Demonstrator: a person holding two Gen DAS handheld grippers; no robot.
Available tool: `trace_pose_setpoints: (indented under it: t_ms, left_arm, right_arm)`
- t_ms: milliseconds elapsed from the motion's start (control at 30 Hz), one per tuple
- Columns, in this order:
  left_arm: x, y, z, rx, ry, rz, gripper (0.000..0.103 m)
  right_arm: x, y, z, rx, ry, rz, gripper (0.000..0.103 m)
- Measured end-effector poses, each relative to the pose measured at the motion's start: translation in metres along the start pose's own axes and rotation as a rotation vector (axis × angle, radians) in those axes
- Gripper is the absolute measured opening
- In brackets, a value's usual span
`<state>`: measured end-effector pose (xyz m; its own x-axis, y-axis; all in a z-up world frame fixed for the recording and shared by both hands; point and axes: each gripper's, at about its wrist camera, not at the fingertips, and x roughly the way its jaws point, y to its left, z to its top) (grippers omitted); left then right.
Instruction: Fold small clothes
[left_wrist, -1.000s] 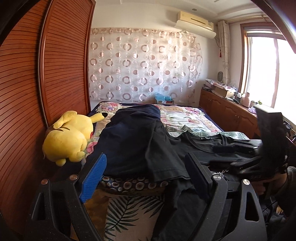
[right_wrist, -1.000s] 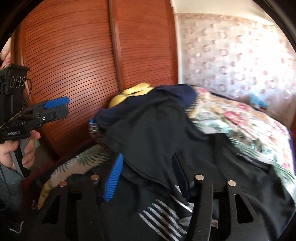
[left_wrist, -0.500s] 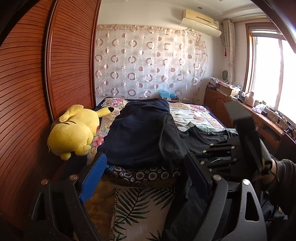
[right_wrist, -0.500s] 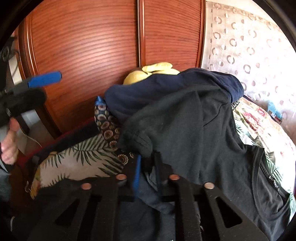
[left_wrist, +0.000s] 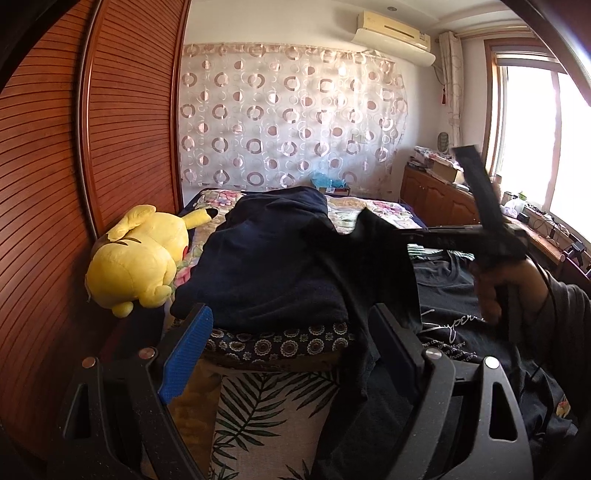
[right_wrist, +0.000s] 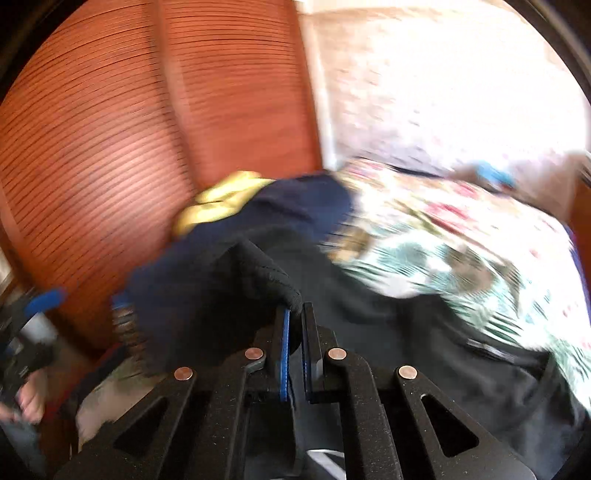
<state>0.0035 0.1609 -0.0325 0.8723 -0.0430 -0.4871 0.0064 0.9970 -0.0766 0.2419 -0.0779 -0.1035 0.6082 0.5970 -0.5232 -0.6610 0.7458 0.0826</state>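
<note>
A black T-shirt (left_wrist: 454, 295) with white script lies spread on the bed; its sleeve (left_wrist: 380, 266) is lifted up. My right gripper (right_wrist: 295, 314) is shut on that sleeve's hem (right_wrist: 273, 280) and holds it raised; it also shows in the left wrist view (left_wrist: 402, 236), held by a hand. My left gripper (left_wrist: 291, 332) is open and empty, low at the bed's foot, in front of a folded navy garment (left_wrist: 266, 266). The right wrist view is blurred by motion.
A yellow plush toy (left_wrist: 136, 258) lies at the bed's left side against the wooden wardrobe doors (left_wrist: 74, 184). A dark patterned cushion (left_wrist: 280, 343) sits under the navy garment. A floral bedspread (right_wrist: 461, 229) covers the bed. Low cabinets (left_wrist: 443, 199) stand under the window at right.
My right gripper has shut on the black sleeve and lifted it up and to the right. My left gripper has stayed open, shifting slightly.
</note>
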Motion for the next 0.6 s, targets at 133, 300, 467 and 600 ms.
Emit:
trace_pose_setpoints:
  t_ms: [133, 300, 467, 600]
  left_arm:
    - [0.004, -0.004, -0.002, 0.007, 0.010, -0.008, 0.087]
    - [0.012, -0.011, -0.002, 0.013, 0.029, -0.012, 0.087]
    - [0.017, -0.022, -0.001, 0.021, 0.038, -0.032, 0.087]
    - [0.021, -0.035, -0.002, 0.040, 0.044, -0.053, 0.087]
  right_arm:
    - [0.022, -0.031, -0.004, 0.042, 0.051, -0.128, 0.017]
    - [0.025, -0.043, -0.009, 0.047, 0.048, -0.134, 0.055]
    - [-0.018, -0.036, -0.019, -0.011, 0.015, -0.143, 0.055]
    - [-0.066, -0.037, -0.038, -0.021, -0.006, -0.149, 0.055]
